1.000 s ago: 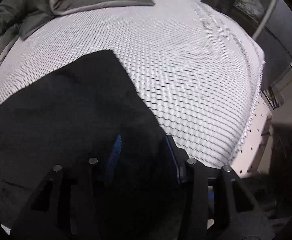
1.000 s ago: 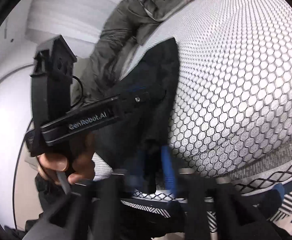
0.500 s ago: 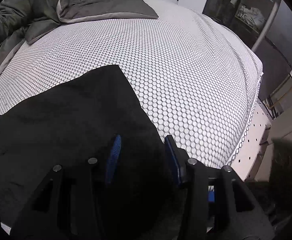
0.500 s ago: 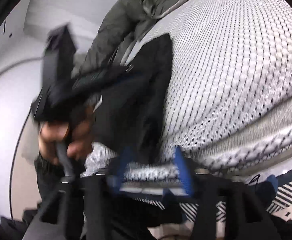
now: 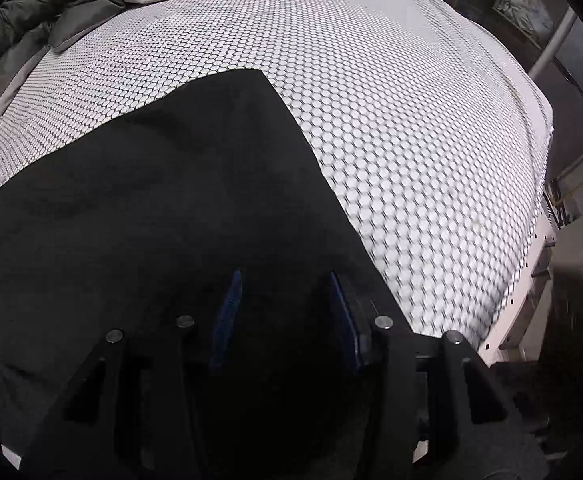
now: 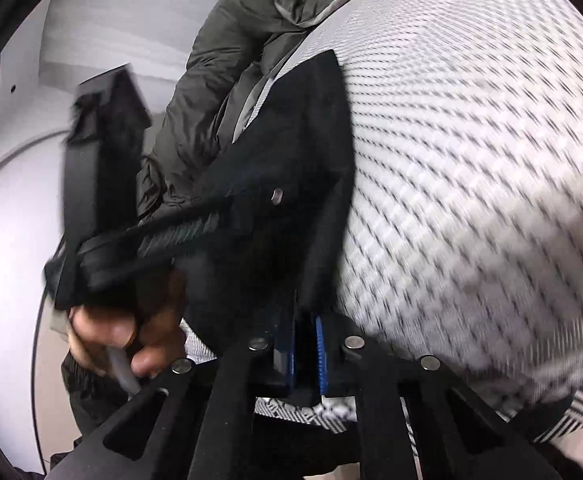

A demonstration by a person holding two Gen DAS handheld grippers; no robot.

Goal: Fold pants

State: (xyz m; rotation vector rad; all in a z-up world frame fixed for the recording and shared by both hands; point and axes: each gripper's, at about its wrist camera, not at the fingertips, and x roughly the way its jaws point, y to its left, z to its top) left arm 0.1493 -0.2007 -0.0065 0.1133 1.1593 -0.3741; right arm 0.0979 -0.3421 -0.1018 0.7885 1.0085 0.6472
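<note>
Bed (image 5: pixel 391 128), hexagon-pattern cover, is landmark. Grey duvet (image 5: pixel 31 20) bunched at bed's far end. Black pants (image 5: pixel 151 200) spread flat on bed's near side, one corner pointing toward bed middle. Left hand-held gripper (image 5: pixel 283 304) over pants at bed's near edge, blue pads partly apart with dark cloth between them; grip not clear. Right hand-held gripper (image 6: pixel 305 354) at bed's near edge, jaws closed on pants edge. Step, judged: seizing near edge for a fold. Next move calls for both grips firm, then lift and carry across bed.
</note>
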